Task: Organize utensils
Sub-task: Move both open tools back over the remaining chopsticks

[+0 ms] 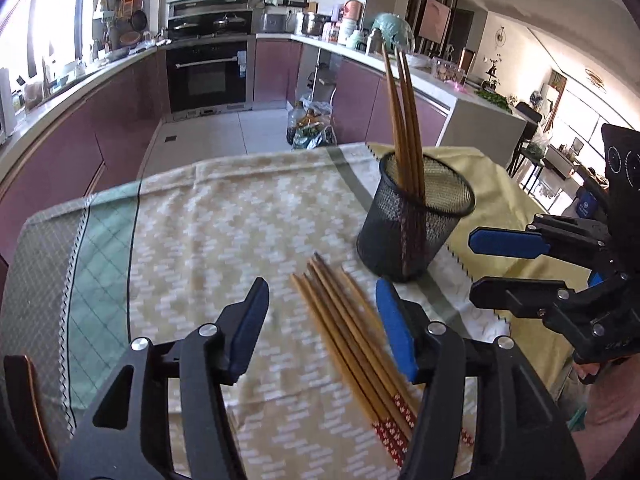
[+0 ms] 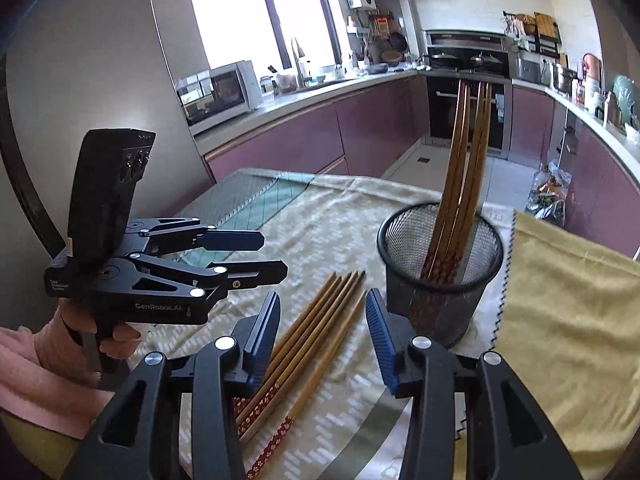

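Note:
Several wooden chopsticks [image 1: 352, 332] with red patterned ends lie in a bundle on the cloth-covered table; they also show in the right wrist view [image 2: 316, 332]. A black mesh cup [image 1: 416, 220] stands upright just beyond them and holds three chopsticks [image 1: 404, 120]; the cup also shows in the right wrist view [image 2: 440, 268]. My left gripper [image 1: 322, 300] is open and empty above the loose bundle. My right gripper [image 2: 322, 306] is open and empty above the same bundle, near the cup. Each gripper shows in the other's view, right [image 1: 476, 268] and left [image 2: 274, 254].
The table carries a patterned beige and green cloth [image 1: 224, 232] and a yellow cloth [image 2: 560, 320] at the right. Kitchen counters, an oven [image 1: 208, 76] and a bag on the floor [image 1: 312, 128] lie beyond the table's far edge.

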`<state>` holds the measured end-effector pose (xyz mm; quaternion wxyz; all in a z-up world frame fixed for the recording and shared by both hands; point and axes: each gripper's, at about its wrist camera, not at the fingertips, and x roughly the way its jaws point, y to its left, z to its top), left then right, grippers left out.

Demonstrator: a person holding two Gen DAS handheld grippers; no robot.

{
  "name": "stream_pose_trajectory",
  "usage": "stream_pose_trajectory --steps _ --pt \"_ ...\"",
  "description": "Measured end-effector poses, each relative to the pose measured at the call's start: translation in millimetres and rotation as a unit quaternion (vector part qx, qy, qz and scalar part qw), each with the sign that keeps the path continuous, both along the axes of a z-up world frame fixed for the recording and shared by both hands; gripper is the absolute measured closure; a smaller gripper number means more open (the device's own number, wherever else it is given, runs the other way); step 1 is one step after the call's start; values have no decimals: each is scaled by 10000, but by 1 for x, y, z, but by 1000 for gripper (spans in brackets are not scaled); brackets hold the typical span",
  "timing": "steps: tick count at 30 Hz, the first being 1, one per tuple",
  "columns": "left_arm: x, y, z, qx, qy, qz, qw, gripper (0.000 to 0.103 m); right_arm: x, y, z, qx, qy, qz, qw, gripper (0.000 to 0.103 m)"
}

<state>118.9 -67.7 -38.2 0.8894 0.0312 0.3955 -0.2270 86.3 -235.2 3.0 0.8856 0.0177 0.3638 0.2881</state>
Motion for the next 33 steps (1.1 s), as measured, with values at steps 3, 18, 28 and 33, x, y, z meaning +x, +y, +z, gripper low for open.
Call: stream_pose_trajectory --steps 3,18,28,33 --pt "-8 1 -26 313 177 83 9993 48 3 7 -25 -88 346 -87 9993 61" --pt "-23 -3 -62 457 494 78 9977 48 -9 21 -67 -444 771 -295 9956 68" --pt "-24 -5 -63 534 459 104 9975 46 -5 32 -70 -686 756 -362 9941 75" --pt "-26 -6 -61 736 349 154 9966 44 -4 30 -71 -778 751 -403 9933 79"
